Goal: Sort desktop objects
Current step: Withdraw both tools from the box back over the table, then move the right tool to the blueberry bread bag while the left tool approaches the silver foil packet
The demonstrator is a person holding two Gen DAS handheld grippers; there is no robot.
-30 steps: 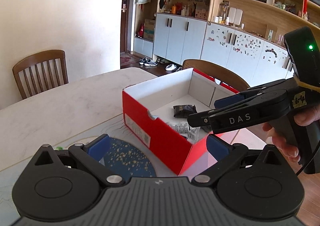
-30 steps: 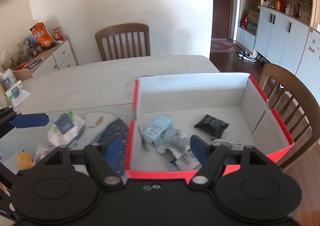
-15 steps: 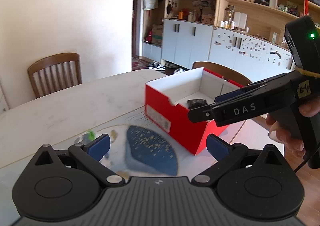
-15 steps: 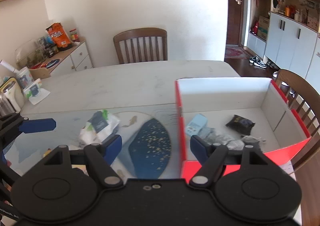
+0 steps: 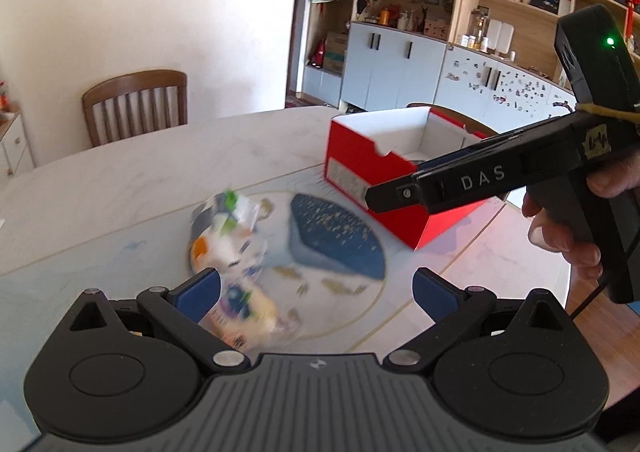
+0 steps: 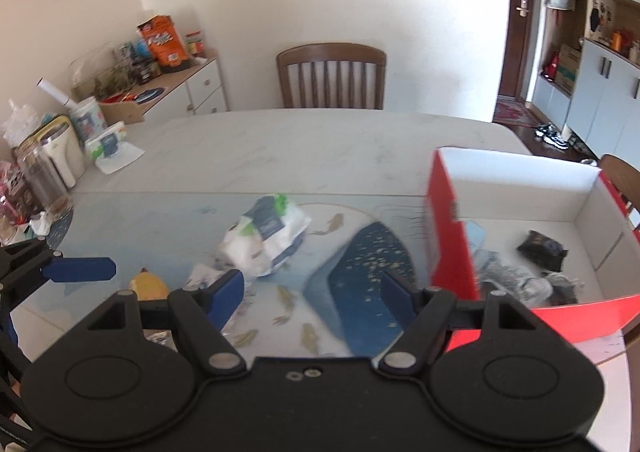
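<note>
A red box [image 6: 452,228] with a white inside stands at the table's right and holds a black packet [image 6: 542,250], a light blue carton and crumpled wrappers. It also shows in the left wrist view [image 5: 384,168]. A pile of small packets lies on the mat: a white tissue pack [image 6: 268,236], a yellow item [image 6: 148,284] and blurred snack packs [image 5: 236,252]. My left gripper [image 5: 316,290] is open and empty just above the pile. My right gripper [image 6: 312,294] is open and empty, over the mat left of the box.
A painted table mat [image 6: 352,292] covers the near part of the marble table [image 6: 304,144]. Jars, a kettle and tissues stand at the table's far left [image 6: 52,164]. Wooden chairs [image 6: 332,76] stand behind the table and to its right.
Both grippers have swung left, away from the red box and toward the pile of packets on the mat. Both stay open and empty.
</note>
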